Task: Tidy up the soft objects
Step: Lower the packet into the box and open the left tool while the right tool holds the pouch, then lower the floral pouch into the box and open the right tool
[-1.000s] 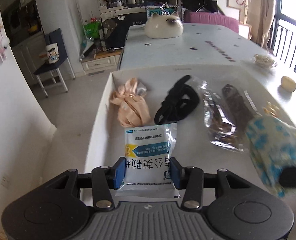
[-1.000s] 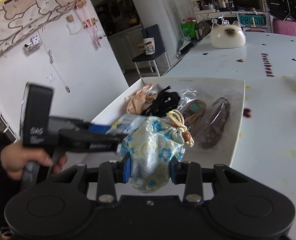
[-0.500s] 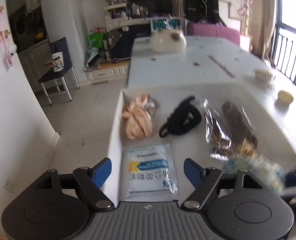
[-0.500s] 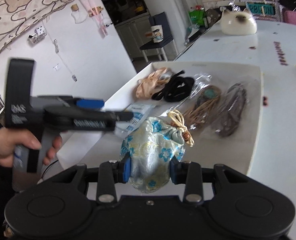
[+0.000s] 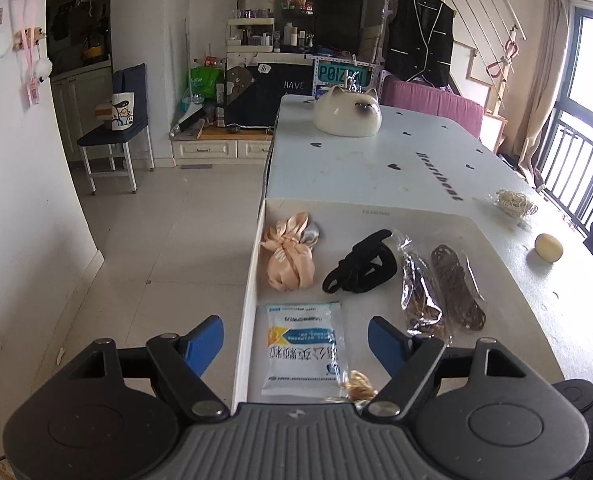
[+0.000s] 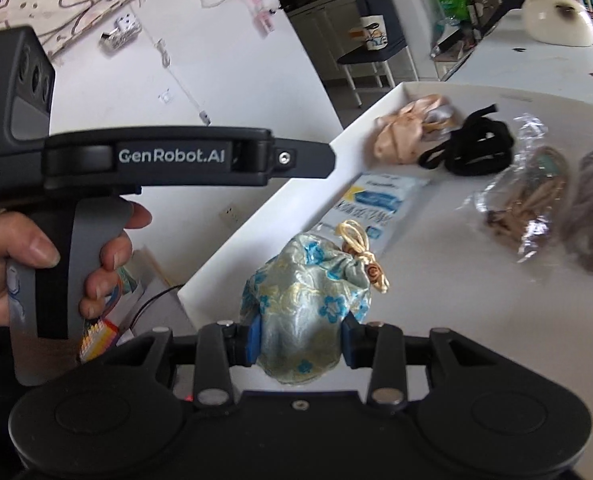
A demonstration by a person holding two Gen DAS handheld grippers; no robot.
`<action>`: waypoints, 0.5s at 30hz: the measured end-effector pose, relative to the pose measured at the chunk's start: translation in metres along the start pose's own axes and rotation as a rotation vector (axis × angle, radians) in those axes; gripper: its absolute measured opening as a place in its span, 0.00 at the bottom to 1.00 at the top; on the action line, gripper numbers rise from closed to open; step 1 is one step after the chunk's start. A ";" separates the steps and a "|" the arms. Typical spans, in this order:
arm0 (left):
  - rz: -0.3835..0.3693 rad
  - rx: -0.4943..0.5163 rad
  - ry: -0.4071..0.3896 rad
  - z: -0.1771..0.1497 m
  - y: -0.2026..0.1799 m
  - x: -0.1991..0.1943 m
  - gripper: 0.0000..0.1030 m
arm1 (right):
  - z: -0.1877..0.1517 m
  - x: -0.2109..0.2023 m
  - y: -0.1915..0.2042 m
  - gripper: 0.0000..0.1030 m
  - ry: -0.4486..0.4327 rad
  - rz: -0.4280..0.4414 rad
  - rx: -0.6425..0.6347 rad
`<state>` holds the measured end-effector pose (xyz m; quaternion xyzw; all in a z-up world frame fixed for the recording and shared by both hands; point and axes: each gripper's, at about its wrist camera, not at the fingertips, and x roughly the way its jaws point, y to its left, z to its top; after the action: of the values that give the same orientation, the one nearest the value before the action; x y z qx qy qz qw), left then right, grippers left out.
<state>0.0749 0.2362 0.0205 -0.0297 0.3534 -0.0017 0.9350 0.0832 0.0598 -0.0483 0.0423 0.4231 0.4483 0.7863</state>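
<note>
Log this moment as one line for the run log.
left gripper: open above white sachet | right gripper: shut on blue floral pouch | tray: sachet lying flat, pouch not yet placed

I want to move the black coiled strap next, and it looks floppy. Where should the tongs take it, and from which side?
Probably from above, across the bunched middle of the black coiled strap, where the loops overlap and stack thickest. It lies flat in the white tray, so a side approach would likely only catch a single band. The open left tongs are free; the peach satin pouch lies apart on its left.
</note>
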 end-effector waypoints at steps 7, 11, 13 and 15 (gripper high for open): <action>0.003 -0.030 0.013 -0.007 0.012 0.003 0.78 | 0.003 0.013 0.012 0.38 0.015 0.028 -0.024; -0.021 -0.049 0.022 -0.013 0.020 0.002 0.66 | 0.003 0.020 0.018 0.44 0.034 0.029 -0.043; -0.038 -0.054 0.044 -0.016 0.024 0.003 0.57 | 0.002 0.020 0.019 0.45 0.033 0.024 -0.047; -0.044 -0.060 0.064 -0.019 0.027 0.005 0.49 | 0.003 0.020 0.018 0.49 0.034 0.026 -0.042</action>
<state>0.0660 0.2620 0.0013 -0.0654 0.3821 -0.0127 0.9217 0.0777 0.0865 -0.0507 0.0235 0.4264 0.4679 0.7738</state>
